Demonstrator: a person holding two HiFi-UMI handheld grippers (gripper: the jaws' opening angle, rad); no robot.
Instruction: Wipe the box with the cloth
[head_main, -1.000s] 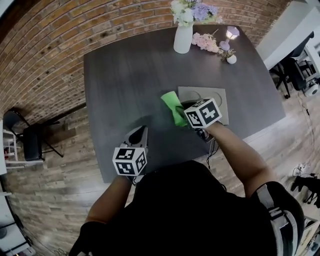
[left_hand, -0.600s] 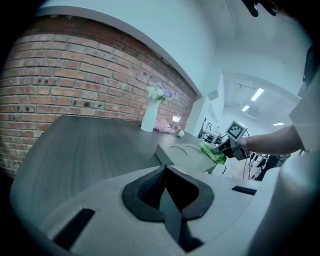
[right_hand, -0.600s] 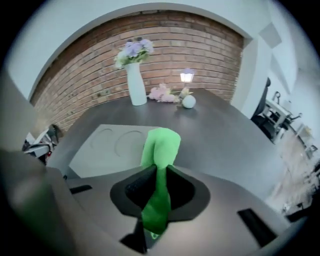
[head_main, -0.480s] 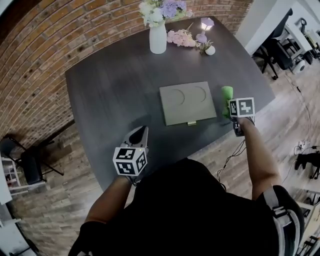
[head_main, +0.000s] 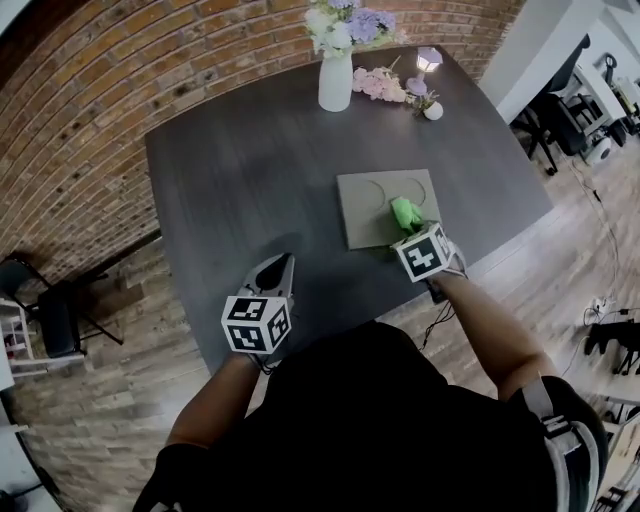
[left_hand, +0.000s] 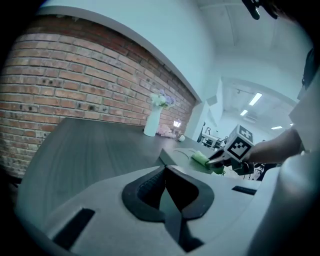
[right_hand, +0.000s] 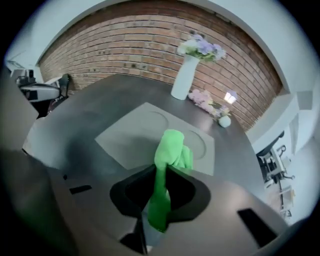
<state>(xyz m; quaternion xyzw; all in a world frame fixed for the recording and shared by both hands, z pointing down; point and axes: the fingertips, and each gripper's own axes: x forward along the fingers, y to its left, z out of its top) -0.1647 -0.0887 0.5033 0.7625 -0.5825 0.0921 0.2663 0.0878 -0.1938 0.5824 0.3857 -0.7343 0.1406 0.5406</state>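
A flat grey box (head_main: 372, 208) (right_hand: 131, 140) (left_hand: 176, 156) with two round marks on its lid lies on the dark table (head_main: 240, 170). My right gripper (head_main: 412, 232) (right_hand: 159, 186) is shut on a bright green cloth (head_main: 405, 212) (right_hand: 171, 155) (left_hand: 200, 158), whose bunched end hangs over the box's near right part. My left gripper (head_main: 275, 272) (left_hand: 165, 192) is shut and holds nothing. It hovers near the table's front edge, left of the box.
A white vase of flowers (head_main: 336, 78) (right_hand: 183, 77) (left_hand: 150, 125), pink blossoms (head_main: 380, 84), a small lamp (head_main: 428, 62) and a little pot (head_main: 433, 110) stand at the table's far side. A brick wall (head_main: 90, 110) runs behind. Office chairs (head_main: 560, 105) stand at the right.
My right gripper has swung the green cloth from the box's left side out past its right side, then back over the box's near right part. The left gripper stayed put.
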